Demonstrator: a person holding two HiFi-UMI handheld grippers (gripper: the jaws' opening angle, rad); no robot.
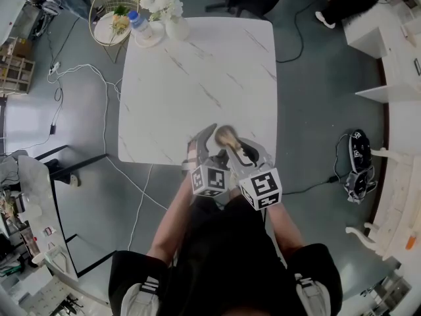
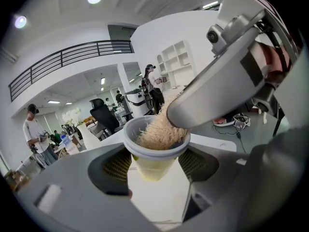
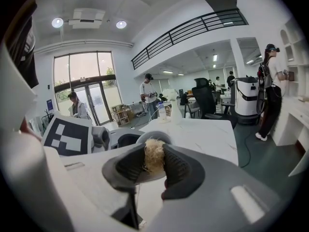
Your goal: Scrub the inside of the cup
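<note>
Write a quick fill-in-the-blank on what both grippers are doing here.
The left gripper clamps the ____ cup in its fingers. The right gripper pinches a tan scrubber whose end is ____ the cup. Both grippers are held over the white ____.
Missing: yellow; inside; table.

The tabletop (image 1: 210, 64) is open from middle to right edge; a vase (image 1: 177, 29) and a bottle (image 1: 137, 22) crowd its far left corner.

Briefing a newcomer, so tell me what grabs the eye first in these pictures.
The left gripper clamps a pale yellow cup over the near edge of the white table. The right gripper pinches a tan fibrous scrubber, stuffed into that cup's mouth. White flowers stand at its far edge.
</note>
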